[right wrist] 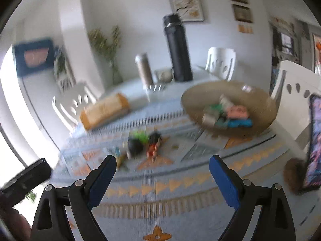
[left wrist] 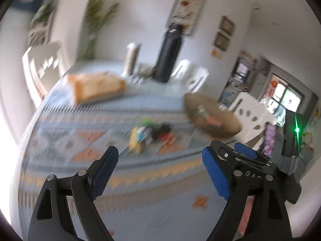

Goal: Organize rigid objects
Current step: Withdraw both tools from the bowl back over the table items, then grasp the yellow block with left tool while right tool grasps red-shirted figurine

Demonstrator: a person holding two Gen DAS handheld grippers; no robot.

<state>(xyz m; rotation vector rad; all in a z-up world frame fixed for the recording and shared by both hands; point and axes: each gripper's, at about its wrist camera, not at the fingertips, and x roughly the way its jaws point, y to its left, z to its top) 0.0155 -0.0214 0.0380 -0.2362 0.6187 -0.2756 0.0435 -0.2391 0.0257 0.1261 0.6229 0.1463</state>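
Left wrist view: the left gripper (left wrist: 160, 156) gapes wide and empty; the small toys (left wrist: 152, 133) lie on the patterned tablecloth (left wrist: 60, 140) just beyond its fingertips, left of the basket (left wrist: 212, 118).

Right wrist view: the right gripper (right wrist: 163, 165) also stands wide, holding nothing; the toys (right wrist: 143, 144) sit ahead, slightly left, the basket (right wrist: 260, 104) further right.

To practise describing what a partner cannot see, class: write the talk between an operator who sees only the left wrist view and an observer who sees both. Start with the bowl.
Operator: What lies inside the bowl?
Observer: In the bowl, a blue piece lies at the near side, next to a pink one.
Operator: Are the right tongs carrying anything?
Observer: No. The right tongs stand open above the cloth, with nothing between them.
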